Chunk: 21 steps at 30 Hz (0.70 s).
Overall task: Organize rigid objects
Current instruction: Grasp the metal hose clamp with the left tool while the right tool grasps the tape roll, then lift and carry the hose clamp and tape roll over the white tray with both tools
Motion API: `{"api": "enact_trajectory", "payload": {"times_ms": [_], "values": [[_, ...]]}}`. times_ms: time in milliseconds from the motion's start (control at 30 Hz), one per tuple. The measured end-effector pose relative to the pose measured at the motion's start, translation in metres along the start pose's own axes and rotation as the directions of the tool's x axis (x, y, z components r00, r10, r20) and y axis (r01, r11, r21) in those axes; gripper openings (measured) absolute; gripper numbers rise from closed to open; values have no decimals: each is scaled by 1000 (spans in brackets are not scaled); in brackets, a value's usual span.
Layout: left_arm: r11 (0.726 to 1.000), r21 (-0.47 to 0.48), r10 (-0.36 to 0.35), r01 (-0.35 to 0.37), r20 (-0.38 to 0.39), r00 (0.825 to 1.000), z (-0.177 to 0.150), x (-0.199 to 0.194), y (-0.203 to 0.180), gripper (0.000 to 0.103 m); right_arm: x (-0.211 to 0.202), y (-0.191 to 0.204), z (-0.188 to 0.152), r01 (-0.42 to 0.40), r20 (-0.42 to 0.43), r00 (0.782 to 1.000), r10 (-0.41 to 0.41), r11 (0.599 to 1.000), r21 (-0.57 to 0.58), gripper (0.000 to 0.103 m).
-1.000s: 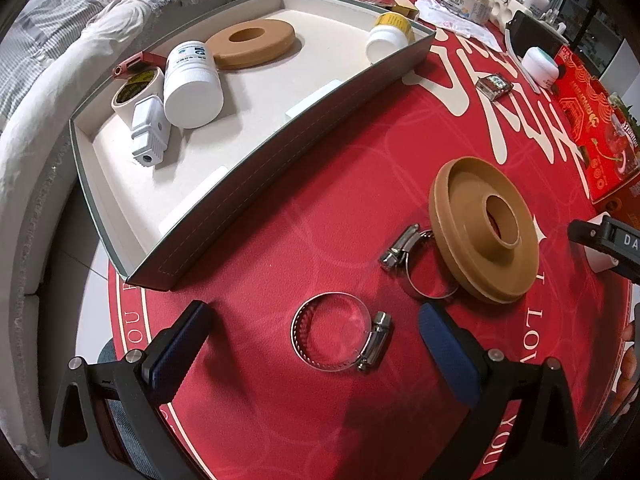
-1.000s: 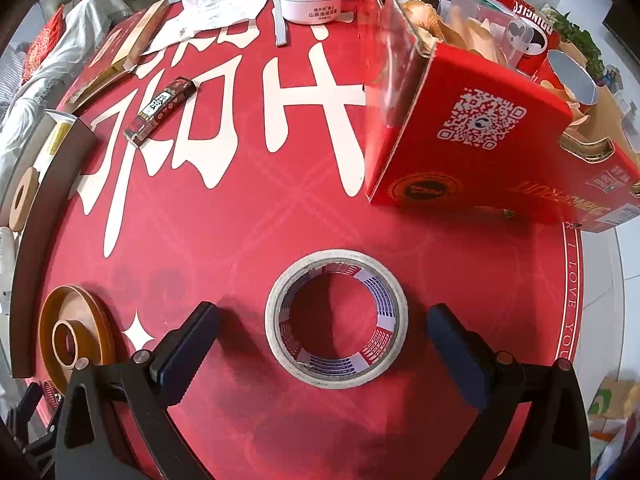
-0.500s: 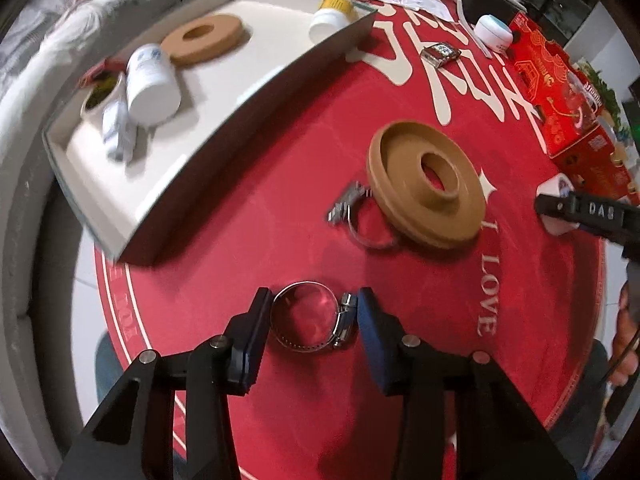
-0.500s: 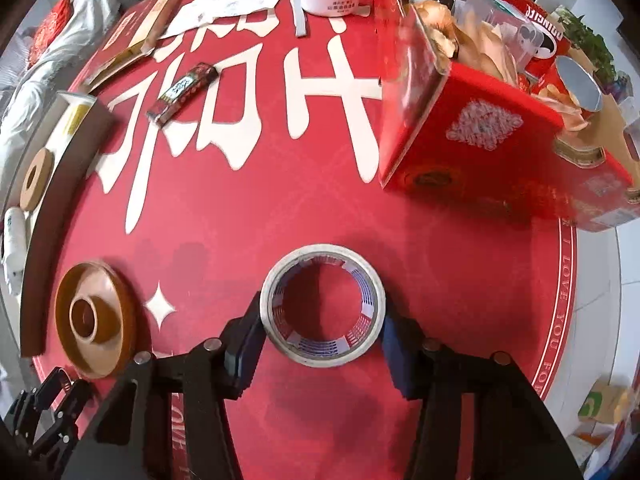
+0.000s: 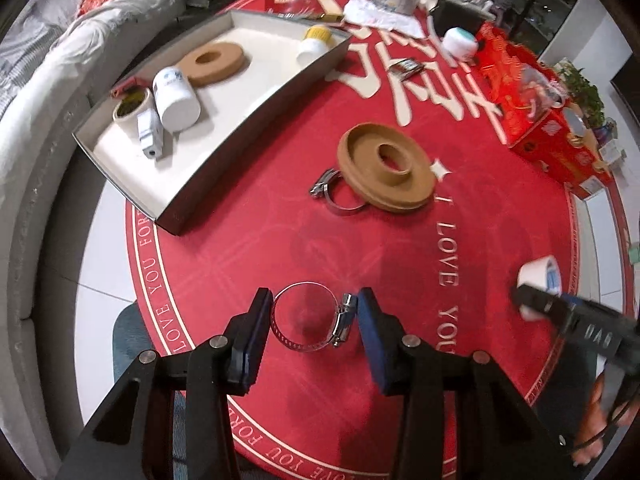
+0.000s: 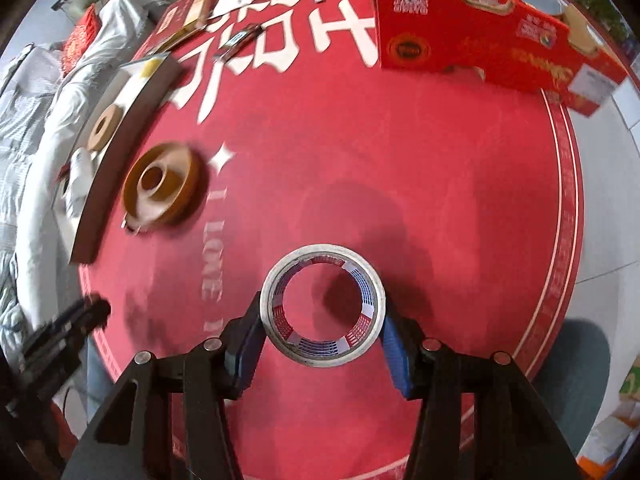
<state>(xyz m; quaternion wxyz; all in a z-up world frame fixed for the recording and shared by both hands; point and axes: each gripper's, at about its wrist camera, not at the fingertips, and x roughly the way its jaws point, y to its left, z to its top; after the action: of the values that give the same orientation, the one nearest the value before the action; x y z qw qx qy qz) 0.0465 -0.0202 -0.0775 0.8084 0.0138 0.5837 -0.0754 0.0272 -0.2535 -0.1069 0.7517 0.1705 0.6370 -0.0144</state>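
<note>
My left gripper (image 5: pixel 314 316) is shut on a metal hose clamp (image 5: pixel 310 322) and holds it above the red round table. My right gripper (image 6: pixel 322 316) is shut on a white tape roll (image 6: pixel 322 305), also lifted; the roll also shows in the left wrist view (image 5: pixel 538 280). A second hose clamp (image 5: pixel 334 194) lies on the table, partly under a brown plastic disc (image 5: pixel 386 172). The white-lined tray (image 5: pixel 132 148) at far left holds a brown ring (image 5: pixel 212 62), a white bottle (image 5: pixel 176 98), a small tape roll (image 5: pixel 130 106), a white plug (image 5: pixel 150 134) and a yellow-capped bottle (image 5: pixel 316 42).
A red cardboard box (image 6: pixel 480 36) full of items stands at the table's far right. A small wrapped packet (image 5: pixel 406 68), a white cream jar (image 5: pixel 460 42), papers and jars lie at the back. A sofa with blankets (image 5: pixel 60 60) is left of the table.
Both grippers have closed, the left on the hose clamp, the right on the tape roll, and both have lifted up and back from the table.
</note>
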Motion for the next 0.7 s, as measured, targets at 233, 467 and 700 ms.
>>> {"api": "enact_trajectory", "payload": {"times_ms": [233, 467, 700], "values": [[1000, 12, -14, 13, 62, 998, 0, -22, -7, 46, -13, 18, -25, -28, 18, 999, 28, 999, -41, 54], [997, -36, -67, 71, 102, 993, -2, -44, 5, 46, -30, 39, -33, -71, 33, 997, 74, 994, -78, 54], [994, -76, -71, 84, 158, 985, -1, -64, 16, 46, -40, 65, -31, -104, 48, 993, 110, 988, -113, 54]]}}
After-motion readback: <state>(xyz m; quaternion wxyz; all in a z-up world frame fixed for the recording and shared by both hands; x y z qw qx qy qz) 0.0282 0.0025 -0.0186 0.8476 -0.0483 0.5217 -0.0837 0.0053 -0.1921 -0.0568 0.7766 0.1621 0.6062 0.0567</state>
